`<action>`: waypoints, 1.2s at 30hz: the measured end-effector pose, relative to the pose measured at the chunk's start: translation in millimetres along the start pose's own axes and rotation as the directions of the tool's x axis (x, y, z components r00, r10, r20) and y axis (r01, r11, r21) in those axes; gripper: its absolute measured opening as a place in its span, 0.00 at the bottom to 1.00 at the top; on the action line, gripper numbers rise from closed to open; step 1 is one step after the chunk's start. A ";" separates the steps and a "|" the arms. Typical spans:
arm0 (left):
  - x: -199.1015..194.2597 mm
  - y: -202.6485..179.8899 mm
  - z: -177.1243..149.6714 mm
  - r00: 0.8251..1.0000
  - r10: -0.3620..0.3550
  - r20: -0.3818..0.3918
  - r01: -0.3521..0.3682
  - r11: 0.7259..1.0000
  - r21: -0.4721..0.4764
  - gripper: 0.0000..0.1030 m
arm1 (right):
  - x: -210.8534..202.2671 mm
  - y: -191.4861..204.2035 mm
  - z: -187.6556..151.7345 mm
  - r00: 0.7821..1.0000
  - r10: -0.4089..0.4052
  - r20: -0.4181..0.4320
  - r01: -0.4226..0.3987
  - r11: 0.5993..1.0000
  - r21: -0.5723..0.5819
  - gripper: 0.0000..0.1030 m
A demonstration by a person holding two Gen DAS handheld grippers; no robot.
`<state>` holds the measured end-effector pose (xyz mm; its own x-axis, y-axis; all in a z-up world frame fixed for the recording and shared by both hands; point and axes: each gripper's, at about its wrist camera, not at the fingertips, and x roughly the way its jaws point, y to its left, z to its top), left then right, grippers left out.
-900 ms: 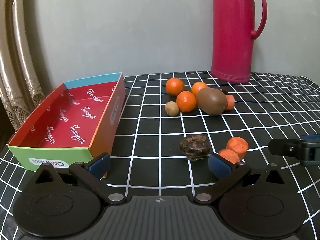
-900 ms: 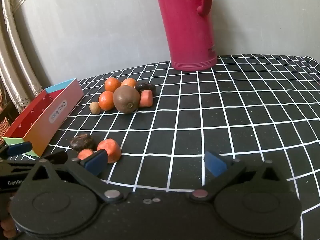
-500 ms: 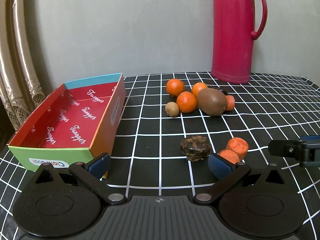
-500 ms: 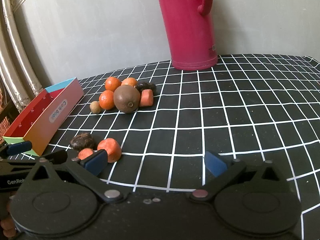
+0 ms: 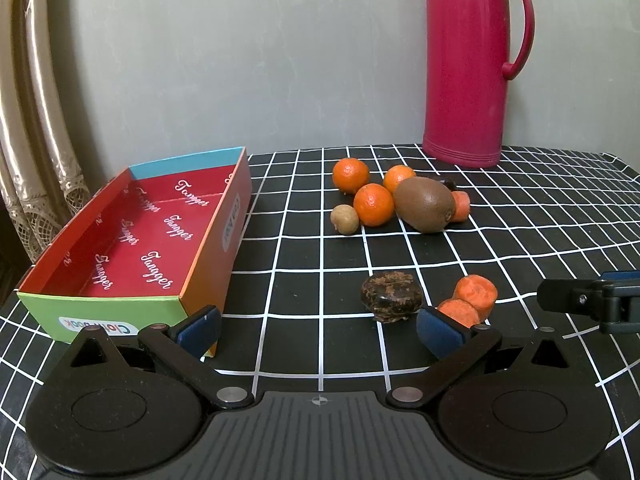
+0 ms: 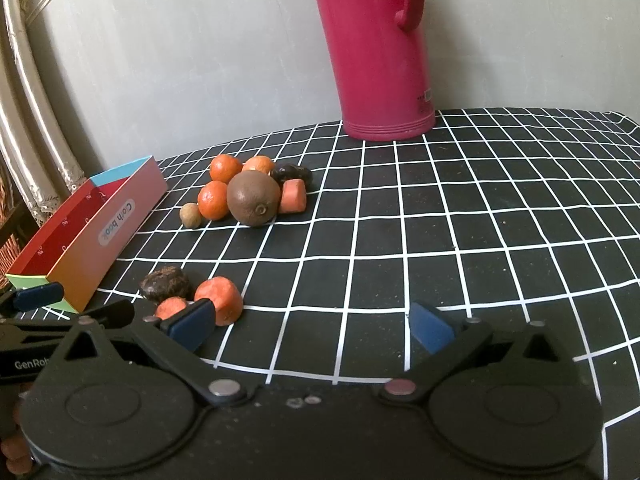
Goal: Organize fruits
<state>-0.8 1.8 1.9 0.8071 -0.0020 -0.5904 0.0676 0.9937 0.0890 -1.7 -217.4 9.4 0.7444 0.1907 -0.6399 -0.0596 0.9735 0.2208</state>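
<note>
An empty red cardboard box [image 5: 132, 236] lies at the left; it also shows in the right wrist view [image 6: 80, 236]. A far cluster holds three tangerines [image 5: 374, 205], a brown kiwi [image 5: 424, 204], a small tan fruit [image 5: 345, 219], a carrot piece [image 5: 461, 206] and a dark fruit [image 6: 291, 173]. Nearer lie a dark wrinkled fruit [image 5: 391, 296] and two carrot pieces [image 5: 476, 293]. My left gripper [image 5: 318, 330] is open and empty, just short of the dark fruit. My right gripper [image 6: 310, 326] is open and empty, with the carrot pieces [image 6: 219, 306] by its left finger.
A tall pink thermos jug [image 5: 466, 60] stands at the back against the grey wall. The table has a black cloth with a white grid [image 6: 440, 220]. A curtain [image 5: 32, 120] hangs at the left. The right gripper's finger [image 5: 588, 304] reaches into the left wrist view.
Both grippers have barely moved; the right one has eased slightly forward. Nothing was taken hold of.
</note>
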 end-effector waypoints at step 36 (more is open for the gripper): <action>-3.4 -2.0 0.2 0.999 -0.035 0.042 0.035 0.999 -0.012 1.00 | -5.7 -1.6 0.1 1.000 0.001 0.021 -0.001 1.000 0.017 1.00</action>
<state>-3.6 -0.2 4.0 0.8280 -0.0414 -0.5592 0.0893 0.9943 0.0585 -5.7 -220.1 12.7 0.7581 0.1891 -0.6241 -0.0494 0.9709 0.2342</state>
